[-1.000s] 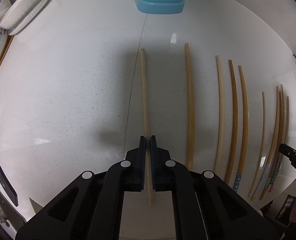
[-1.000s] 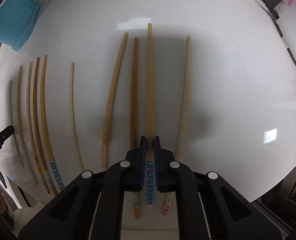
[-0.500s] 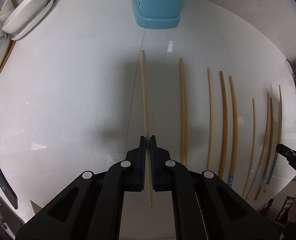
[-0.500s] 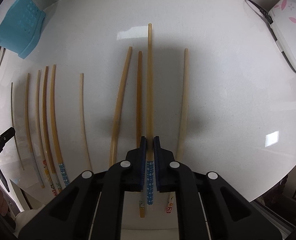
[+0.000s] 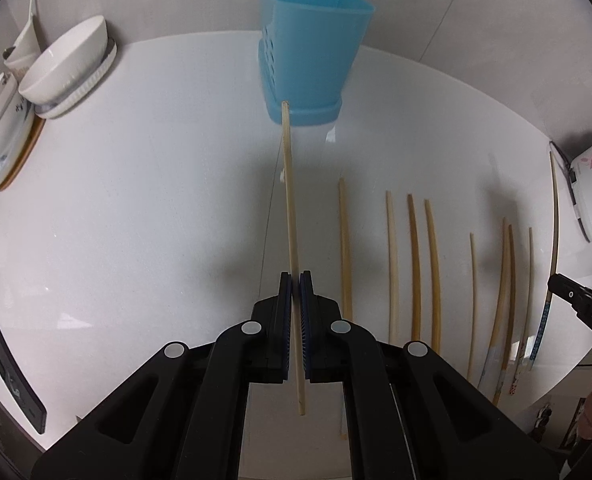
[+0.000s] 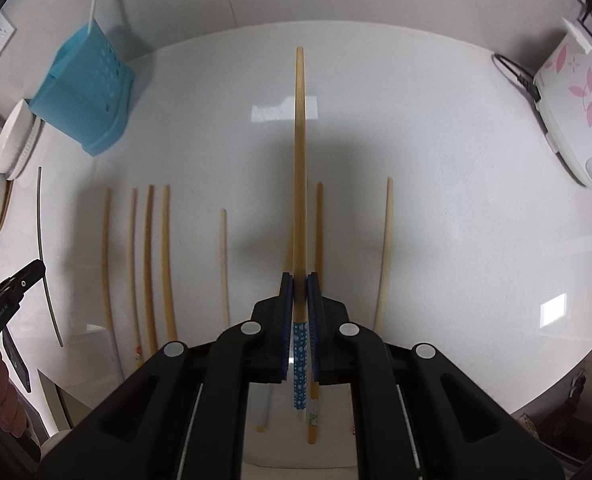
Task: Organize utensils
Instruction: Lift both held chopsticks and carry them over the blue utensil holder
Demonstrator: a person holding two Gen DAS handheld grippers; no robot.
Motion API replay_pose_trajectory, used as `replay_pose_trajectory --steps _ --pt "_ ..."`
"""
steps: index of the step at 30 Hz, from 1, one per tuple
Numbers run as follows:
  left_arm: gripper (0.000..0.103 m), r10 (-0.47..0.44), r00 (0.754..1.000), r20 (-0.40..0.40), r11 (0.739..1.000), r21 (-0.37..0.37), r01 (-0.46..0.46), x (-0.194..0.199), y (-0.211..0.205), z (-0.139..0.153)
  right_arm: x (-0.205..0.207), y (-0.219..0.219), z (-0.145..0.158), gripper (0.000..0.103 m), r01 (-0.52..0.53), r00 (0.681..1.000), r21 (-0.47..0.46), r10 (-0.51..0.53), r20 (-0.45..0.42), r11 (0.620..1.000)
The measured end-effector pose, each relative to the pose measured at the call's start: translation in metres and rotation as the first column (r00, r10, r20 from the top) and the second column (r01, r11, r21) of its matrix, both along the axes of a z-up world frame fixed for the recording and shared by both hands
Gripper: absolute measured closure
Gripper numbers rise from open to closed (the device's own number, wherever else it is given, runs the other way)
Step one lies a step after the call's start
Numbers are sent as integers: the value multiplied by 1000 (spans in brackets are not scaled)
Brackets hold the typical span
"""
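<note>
Black plastic arms frame the near edge of both wrist views, and between each pair of blue pads a chopstick is pinched. The left gripper is clamped on a plain pale chopstick; its short butt sticks out toward the camera and its long shaft runs straight ahead, the far tip lining up in the view with the base of the blue utensil holder. The right gripper is clamped on a darker chopstick with a blue dotted handle, held the same way, long axis running away from the jaws.

Beyond the jaws, on the white countertop, the remaining chopsticks lie in a loose row, side by side and roughly parallel, their long axes running near to far. In the left view they sit to the right of the held stick; in the right view they lie on both sides of it.

Farther off stands the holder, upright near the back wall, with something white already poking from its open top. It lies dead ahead of the left gripper but well off to the far left of the right one, so the left hand looks nearer. Each stick will likely need tipping upright, tip over the opening, before release.

White bowls are stacked at the far left.
</note>
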State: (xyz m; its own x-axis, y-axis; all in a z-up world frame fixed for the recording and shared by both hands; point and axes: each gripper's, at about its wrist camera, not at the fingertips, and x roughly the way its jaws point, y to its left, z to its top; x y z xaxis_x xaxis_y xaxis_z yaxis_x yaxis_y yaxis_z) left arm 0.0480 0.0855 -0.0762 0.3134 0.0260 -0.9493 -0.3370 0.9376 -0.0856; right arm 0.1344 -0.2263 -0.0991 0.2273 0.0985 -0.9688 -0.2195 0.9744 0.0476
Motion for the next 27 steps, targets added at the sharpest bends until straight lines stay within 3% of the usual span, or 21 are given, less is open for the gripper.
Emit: replay_pose_trajectory --steps 3,13,27 --pt "99 0 999 37 1000 11 0 -4 -16 12 5 7 13 96 -6 999 18 6 34 1000" --pt "99 -6 989 150 999 49 -1 9 -7 46 20 29 55 96 -43 988 76 31 153 996" --pt "99 -22 944 328 996 85 -6 43 10 93 47 71 94 96 -112 959 136 71 276 984"
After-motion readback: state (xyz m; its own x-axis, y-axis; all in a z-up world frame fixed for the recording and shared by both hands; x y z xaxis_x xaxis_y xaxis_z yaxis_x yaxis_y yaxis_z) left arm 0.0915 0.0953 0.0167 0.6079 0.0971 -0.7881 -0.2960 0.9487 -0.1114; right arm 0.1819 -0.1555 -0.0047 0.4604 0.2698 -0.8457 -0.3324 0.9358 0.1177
